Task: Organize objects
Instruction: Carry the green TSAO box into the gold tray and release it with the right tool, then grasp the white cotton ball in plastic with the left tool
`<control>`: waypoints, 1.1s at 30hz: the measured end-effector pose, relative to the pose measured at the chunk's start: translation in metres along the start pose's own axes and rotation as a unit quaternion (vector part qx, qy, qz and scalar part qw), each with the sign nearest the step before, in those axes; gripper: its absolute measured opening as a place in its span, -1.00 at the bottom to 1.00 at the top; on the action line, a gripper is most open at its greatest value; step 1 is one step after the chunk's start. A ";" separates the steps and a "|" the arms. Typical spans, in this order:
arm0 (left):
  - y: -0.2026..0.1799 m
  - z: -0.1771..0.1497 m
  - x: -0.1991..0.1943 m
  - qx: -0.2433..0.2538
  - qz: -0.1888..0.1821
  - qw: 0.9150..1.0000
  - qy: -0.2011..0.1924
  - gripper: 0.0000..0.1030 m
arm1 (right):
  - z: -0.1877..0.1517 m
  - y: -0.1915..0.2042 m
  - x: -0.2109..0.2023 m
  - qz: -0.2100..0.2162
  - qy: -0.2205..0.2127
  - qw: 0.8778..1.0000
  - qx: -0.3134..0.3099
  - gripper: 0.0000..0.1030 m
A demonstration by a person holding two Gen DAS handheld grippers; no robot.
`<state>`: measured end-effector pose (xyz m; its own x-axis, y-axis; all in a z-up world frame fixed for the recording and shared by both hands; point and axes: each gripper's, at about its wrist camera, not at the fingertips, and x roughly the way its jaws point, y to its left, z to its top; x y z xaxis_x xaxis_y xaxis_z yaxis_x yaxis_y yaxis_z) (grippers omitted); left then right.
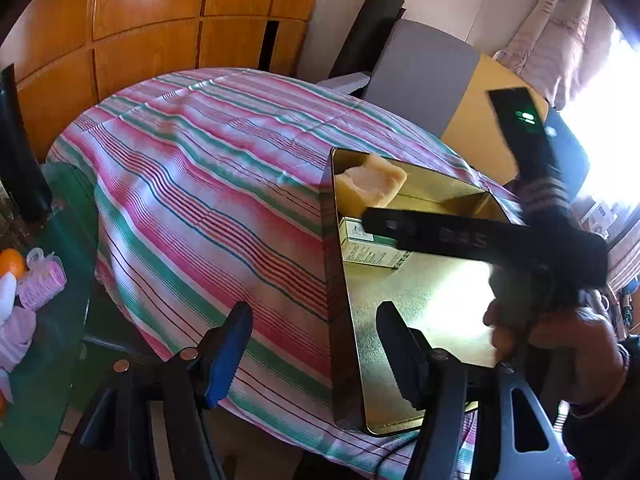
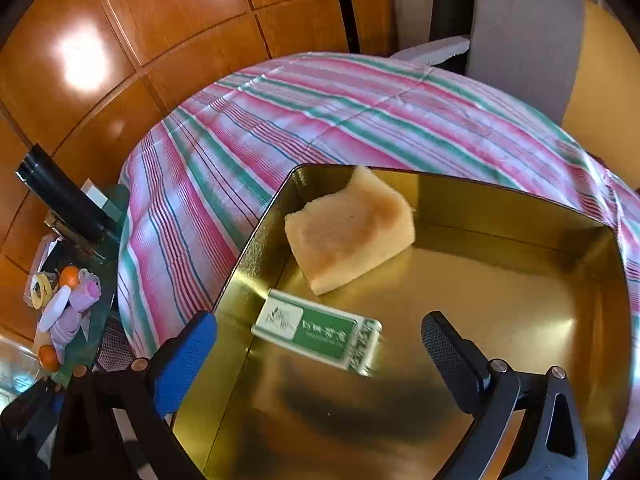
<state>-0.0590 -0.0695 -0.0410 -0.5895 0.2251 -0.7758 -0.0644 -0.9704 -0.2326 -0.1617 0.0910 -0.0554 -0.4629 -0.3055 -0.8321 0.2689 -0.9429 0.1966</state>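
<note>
Striped pink-green tablecloth [image 2: 320, 120] background; right gripper [image 2: 320, 344] hung tilted down over gold rectangular metal tin [image 2: 500, 300], tongs wide, empty; green-white small carton [image 2: 320, 330] inside beside tan sponge block [image 2: 352, 236]. Left gripper [image 1: 316, 344] straddled tin wall, not clamped.

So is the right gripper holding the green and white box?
No: the green and white box lies in the gold tin, with the right gripper wide open.

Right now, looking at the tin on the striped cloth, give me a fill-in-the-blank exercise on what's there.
1. The sponge lies inside the gold ____.
2. The green-and-white box lies in the tin beside the ____.
3. The tin stands on a ____ cloth.
4. The right gripper has its jaws ____, holding nothing.

Missing words: tin; sponge; striped; open
</note>
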 end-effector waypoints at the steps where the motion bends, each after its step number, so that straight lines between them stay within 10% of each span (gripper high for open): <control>1: -0.001 0.000 0.000 0.002 0.002 1.000 -0.002 0.25 | -0.003 -0.001 -0.005 0.002 -0.003 1.000 0.000 0.99; 33: -0.130 -0.009 -0.026 0.173 -0.032 0.984 -0.032 0.25 | -0.141 -0.153 -0.206 -0.121 -0.122 0.976 0.132 1.00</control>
<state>-0.0285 0.0514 0.0039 -0.6236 0.2907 -0.7257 -0.3657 -0.9289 -0.0578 0.0120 0.3167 0.0130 -0.6825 -0.0617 -0.7283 -0.0857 -0.9828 0.1636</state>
